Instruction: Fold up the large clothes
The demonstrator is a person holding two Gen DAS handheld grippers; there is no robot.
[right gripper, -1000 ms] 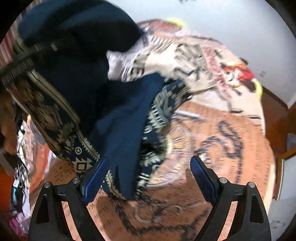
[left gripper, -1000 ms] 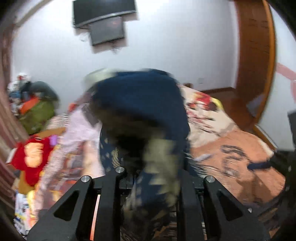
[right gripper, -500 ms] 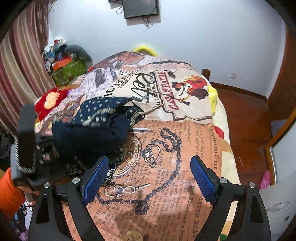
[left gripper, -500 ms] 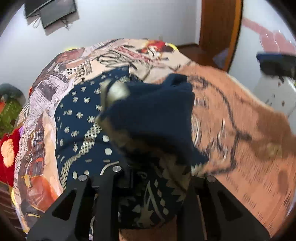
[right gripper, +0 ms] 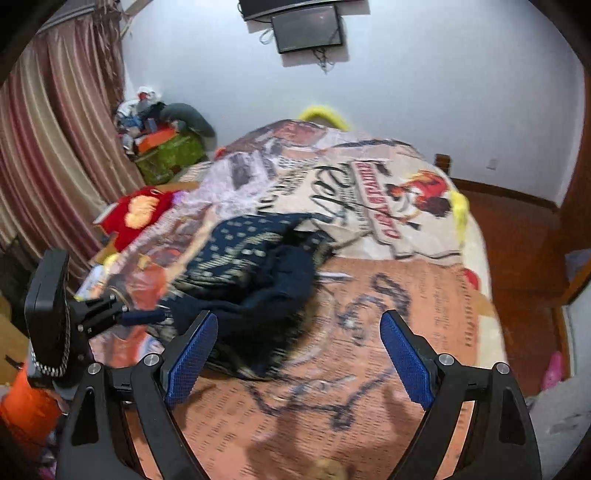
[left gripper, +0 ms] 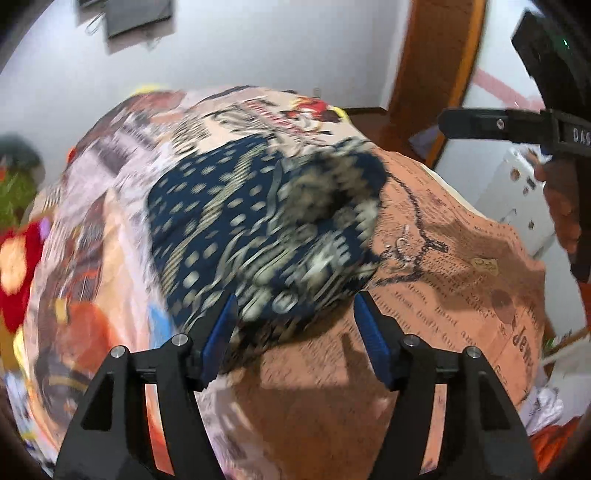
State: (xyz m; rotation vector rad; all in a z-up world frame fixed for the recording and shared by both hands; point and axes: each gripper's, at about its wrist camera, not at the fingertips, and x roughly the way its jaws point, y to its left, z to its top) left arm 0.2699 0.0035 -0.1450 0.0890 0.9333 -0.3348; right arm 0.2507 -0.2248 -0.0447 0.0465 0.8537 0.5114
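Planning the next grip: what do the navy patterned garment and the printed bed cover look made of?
Navy patterned garment: looks like thick soft knit, matte; it slumps in bulky folds, though blur hides the weave. Printed bed cover: probably plush fleece-like blanket, matte, lying smooth with soft edges.

You face a pale wall (right gripper: 424, 85) with a mounted screen (right gripper: 306, 31), striped curtains (right gripper: 48, 155) on one side, wooden floor (right gripper: 517, 236) beside the bed (right gripper: 472, 258).

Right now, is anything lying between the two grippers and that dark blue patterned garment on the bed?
Nothing visible. The garment lies bunched on the printed blanket, just ahead of the open left gripper and the open right gripper.
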